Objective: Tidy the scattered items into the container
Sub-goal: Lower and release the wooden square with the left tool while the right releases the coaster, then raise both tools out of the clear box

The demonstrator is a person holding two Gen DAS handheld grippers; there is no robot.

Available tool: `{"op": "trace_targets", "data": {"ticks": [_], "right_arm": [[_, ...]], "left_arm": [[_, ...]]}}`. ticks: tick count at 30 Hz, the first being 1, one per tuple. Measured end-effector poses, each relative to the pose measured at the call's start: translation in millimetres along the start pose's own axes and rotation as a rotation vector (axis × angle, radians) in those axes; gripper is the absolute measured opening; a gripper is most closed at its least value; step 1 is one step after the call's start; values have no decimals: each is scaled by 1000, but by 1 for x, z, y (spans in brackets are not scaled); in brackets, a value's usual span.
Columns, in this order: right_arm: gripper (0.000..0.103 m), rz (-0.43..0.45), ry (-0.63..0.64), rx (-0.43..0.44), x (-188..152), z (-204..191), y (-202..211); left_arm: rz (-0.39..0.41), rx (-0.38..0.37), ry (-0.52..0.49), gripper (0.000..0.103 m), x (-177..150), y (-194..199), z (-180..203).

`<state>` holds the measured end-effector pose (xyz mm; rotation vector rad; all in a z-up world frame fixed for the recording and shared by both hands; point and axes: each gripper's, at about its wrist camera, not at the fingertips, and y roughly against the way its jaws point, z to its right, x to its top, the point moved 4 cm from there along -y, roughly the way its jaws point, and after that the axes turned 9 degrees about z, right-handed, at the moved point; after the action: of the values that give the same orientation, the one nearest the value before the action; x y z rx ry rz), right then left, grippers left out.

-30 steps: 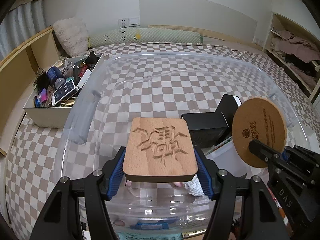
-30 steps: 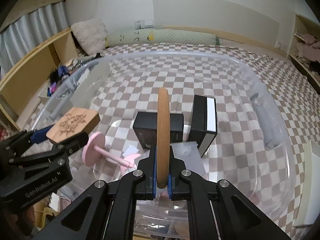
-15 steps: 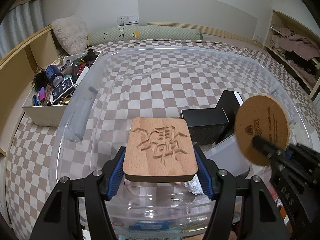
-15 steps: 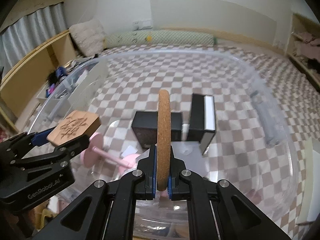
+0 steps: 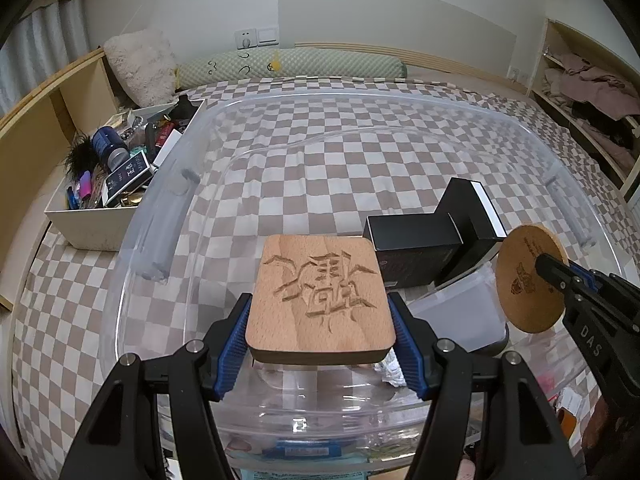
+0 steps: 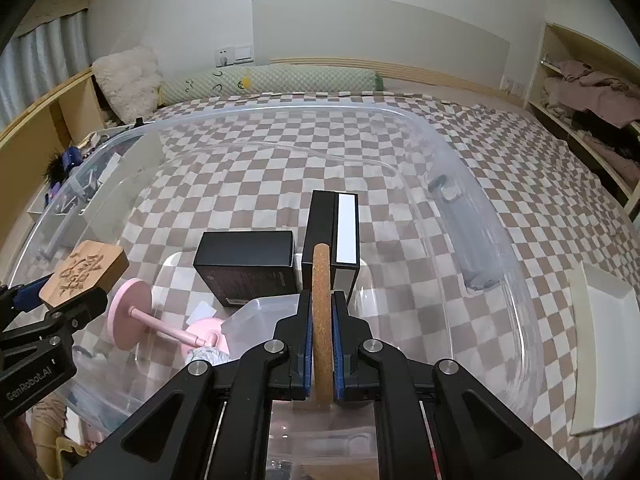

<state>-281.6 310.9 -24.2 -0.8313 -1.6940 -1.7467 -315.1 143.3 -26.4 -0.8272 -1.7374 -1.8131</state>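
Carrying both coasters over the clear bin [image 5: 168, 216], your left gripper [image 5: 322, 344] clamps the carved wooden square [image 5: 320, 300], your right gripper [image 6: 322, 344] pinches the cork disc [image 6: 321, 320]; next, lower and release inside

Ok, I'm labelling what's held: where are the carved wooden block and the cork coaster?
carved wooden block [image 5: 322, 300]: left wrist view, middle of its carved top face.
cork coaster [image 6: 322, 320]: right wrist view, its edge-on rim between the pads.
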Motion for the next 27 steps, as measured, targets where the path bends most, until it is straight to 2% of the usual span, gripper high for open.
{"op": "trace_targets", "data": {"ticks": [4, 6, 7, 8, 10, 14, 16, 27], "right_arm": [[9, 1, -1, -8, 0, -2, -2], [15, -4, -2, 4, -1, -2, 0], [29, -6, -1, 22, -1, -4, 2], [57, -9, -1, 41, -1, -6, 4], [82, 18, 3, 47, 1, -12, 12], [82, 54, 63, 39, 6, -25, 21], [82, 54, 76, 39, 5, -29, 23], [82, 21, 76, 52, 0, -23, 24]], "left_arm": [[-2, 0, -2, 65, 0, 0, 1], [-3, 0, -3, 65, 0, -1, 1], [-2, 1, -1, 65, -1, -1, 1], [1, 3, 4, 65, -2, -1, 1], [12, 1, 20, 65, -1, 0, -1], [19, -13, 59, 67, 3, 3, -6], [25, -3, 59, 79, 4, 5, -7], [41, 18, 53, 80, 7, 13, -10]]}}
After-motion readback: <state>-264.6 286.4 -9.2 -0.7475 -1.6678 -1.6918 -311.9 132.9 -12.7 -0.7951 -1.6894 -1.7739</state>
